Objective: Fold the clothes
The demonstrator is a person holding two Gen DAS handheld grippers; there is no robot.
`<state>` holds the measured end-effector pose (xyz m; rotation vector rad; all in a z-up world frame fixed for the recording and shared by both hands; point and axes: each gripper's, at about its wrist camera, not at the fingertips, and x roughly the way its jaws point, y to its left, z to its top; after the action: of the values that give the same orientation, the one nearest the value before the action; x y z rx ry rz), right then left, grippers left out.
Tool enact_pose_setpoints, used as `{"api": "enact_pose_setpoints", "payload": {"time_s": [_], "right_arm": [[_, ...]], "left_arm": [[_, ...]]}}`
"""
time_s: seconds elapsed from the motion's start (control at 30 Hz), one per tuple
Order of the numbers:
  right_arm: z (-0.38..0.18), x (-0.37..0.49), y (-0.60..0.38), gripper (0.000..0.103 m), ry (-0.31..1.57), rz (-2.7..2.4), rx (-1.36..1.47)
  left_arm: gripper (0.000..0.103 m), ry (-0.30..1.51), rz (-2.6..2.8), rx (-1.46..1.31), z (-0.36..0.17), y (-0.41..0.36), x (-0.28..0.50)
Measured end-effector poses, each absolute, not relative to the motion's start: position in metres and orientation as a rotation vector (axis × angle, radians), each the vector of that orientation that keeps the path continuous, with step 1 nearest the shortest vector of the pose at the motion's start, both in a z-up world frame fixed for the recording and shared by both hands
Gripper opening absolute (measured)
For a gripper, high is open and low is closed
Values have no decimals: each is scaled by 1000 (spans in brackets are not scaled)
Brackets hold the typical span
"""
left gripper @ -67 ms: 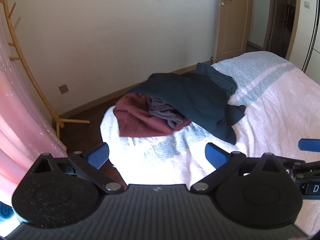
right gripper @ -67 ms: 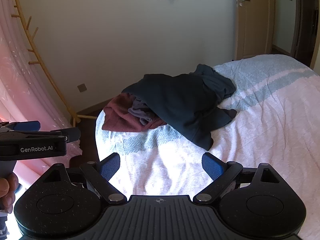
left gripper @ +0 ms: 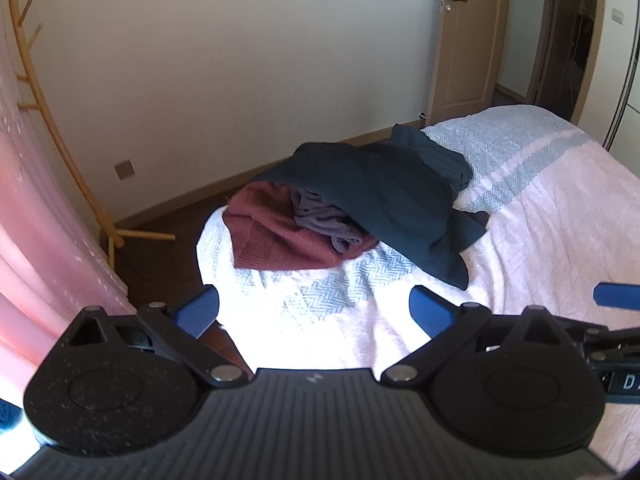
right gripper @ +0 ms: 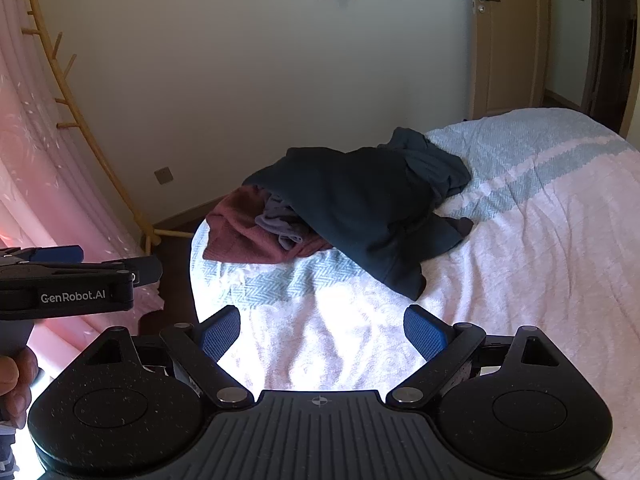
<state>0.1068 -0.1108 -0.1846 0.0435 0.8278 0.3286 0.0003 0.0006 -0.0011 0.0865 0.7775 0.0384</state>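
A heap of clothes lies on the bed's far left corner: a dark navy garment (left gripper: 380, 196) (right gripper: 360, 208) draped over a maroon sweater (left gripper: 276, 240) (right gripper: 240, 236) and a crumpled grey-purple piece (left gripper: 324, 220) (right gripper: 280, 224). My left gripper (left gripper: 314, 312) hovers open above the near bed edge, well short of the heap, with nothing between its blue pads. My right gripper (right gripper: 322, 332) is also open and empty, over the pink bedspread (right gripper: 540, 280) in front of the heap. The left gripper (right gripper: 116, 264) shows from the side at the left of the right wrist view, held by a hand (right gripper: 16, 384).
A pink and pale-blue bedspread (left gripper: 540, 220) covers the bed, stretching away to the right. A wooden coat rack (left gripper: 52, 128) stands by pink curtains (left gripper: 36, 248) on the left. Dark floor (left gripper: 160, 256) lies between bed and wall. A door (left gripper: 468, 36) is at the back right.
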Motion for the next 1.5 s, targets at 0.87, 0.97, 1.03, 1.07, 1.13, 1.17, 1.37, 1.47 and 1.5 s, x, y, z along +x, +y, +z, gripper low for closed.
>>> {"api": "enact_pose_setpoints", "payload": {"time_s": [0.87, 0.97, 1.03, 1.07, 1.13, 1.17, 1.37, 1.47, 1.5], "right_arm": [[-192, 112, -113, 91, 836, 341, 42], [-191, 112, -116, 91, 835, 339, 45], [-190, 113, -116, 91, 833, 337, 47], [-190, 112, -117, 91, 833, 337, 48], [-189, 112, -118, 91, 833, 338, 49], [-189, 112, -118, 91, 833, 338, 49], [-188, 108, -118, 91, 825, 342, 52], [-186, 107, -118, 91, 822, 347, 51], [-185, 107, -118, 91, 822, 348, 51]], "left_arm": [[99, 814, 11, 35, -7, 2, 3], [99, 813, 8, 40, -7, -2, 3], [99, 813, 7, 42, -6, -3, 2], [99, 813, 6, 42, -6, -4, 2], [99, 813, 6, 45, -6, -4, 1], [99, 813, 6, 44, -6, -4, 1], [99, 807, 10, 48, -3, -5, -3], [99, 804, 11, 51, -2, -5, -6], [99, 804, 12, 51, -2, -5, -7]]}}
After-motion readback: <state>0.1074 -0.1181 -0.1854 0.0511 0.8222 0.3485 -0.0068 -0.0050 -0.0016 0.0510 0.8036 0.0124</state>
